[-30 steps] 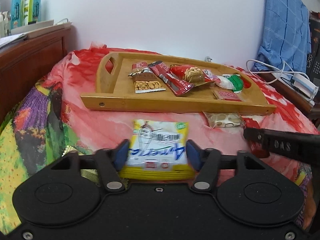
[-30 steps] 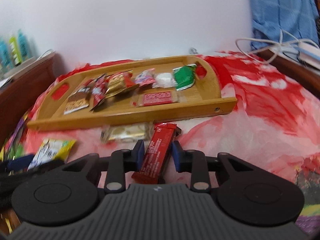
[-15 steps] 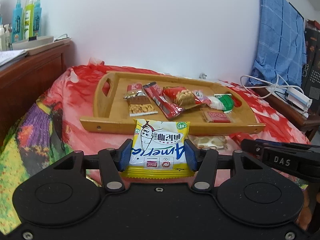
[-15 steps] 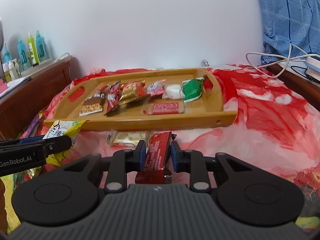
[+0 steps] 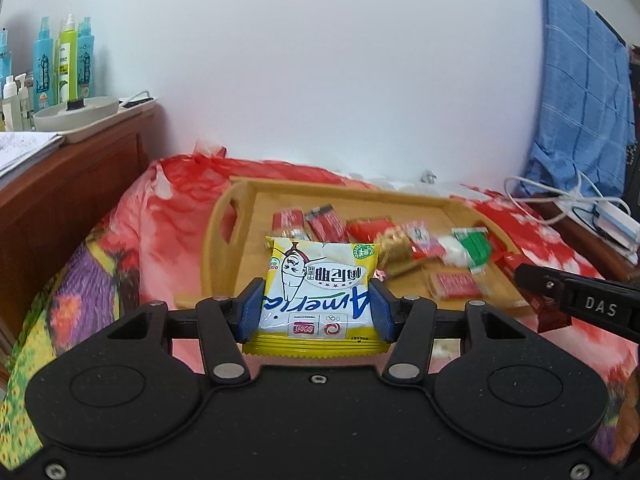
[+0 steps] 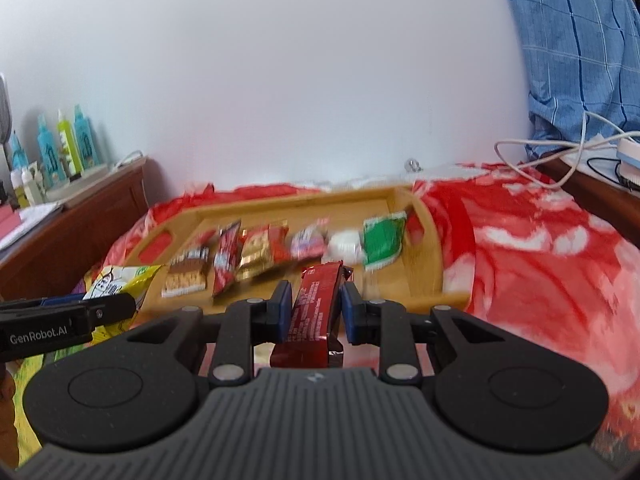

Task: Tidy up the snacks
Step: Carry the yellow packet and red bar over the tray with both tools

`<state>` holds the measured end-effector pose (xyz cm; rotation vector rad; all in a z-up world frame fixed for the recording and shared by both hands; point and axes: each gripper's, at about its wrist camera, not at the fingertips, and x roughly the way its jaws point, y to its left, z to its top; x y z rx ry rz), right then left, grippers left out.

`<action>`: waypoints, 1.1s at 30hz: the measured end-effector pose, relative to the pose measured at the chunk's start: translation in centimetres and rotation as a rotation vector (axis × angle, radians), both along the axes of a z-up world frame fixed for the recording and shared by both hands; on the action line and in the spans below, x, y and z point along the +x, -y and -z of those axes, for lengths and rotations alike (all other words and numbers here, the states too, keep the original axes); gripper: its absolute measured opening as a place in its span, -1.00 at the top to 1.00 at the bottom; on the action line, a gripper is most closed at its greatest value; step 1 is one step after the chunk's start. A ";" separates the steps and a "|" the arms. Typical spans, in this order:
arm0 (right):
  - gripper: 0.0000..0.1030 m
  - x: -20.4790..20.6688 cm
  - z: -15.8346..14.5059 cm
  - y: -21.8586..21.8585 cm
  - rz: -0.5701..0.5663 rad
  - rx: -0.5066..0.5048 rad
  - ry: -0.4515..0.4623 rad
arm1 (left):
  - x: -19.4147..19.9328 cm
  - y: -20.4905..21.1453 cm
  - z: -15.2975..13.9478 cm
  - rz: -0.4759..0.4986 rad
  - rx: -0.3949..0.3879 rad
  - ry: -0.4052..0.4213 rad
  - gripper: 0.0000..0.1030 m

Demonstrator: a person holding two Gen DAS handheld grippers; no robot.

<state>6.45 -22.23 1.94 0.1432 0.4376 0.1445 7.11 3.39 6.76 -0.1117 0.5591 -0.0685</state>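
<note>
My left gripper (image 5: 315, 307) is shut on a yellow and white snack packet (image 5: 318, 286) and holds it in the air in front of the wooden tray (image 5: 218, 232). My right gripper (image 6: 313, 307) is shut on a dark red snack bar (image 6: 316, 304), also lifted, near the tray's (image 6: 434, 240) front edge. The tray holds several snacks in a row, among them a green packet (image 6: 382, 240) and a nut bar (image 6: 188, 274). The left gripper and its packet (image 6: 114, 282) show at the left of the right wrist view.
The tray lies on a red flowered bedspread (image 6: 540, 264). A wooden headboard with bottles (image 5: 64, 64) is at the left. White cables and a power strip (image 5: 612, 220) sit on a ledge at the right, under a hanging blue towel (image 5: 580, 92).
Both grippers have lifted their snacks off the bedspread and moved up and forward toward the tray. The pale packet in front of the tray has dropped out of sight.
</note>
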 end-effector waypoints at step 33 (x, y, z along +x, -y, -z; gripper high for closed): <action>0.42 18.7 0.6 4.4 -0.043 0.118 -0.042 | 19.7 -1.6 1.6 -0.134 -0.056 -0.138 -0.01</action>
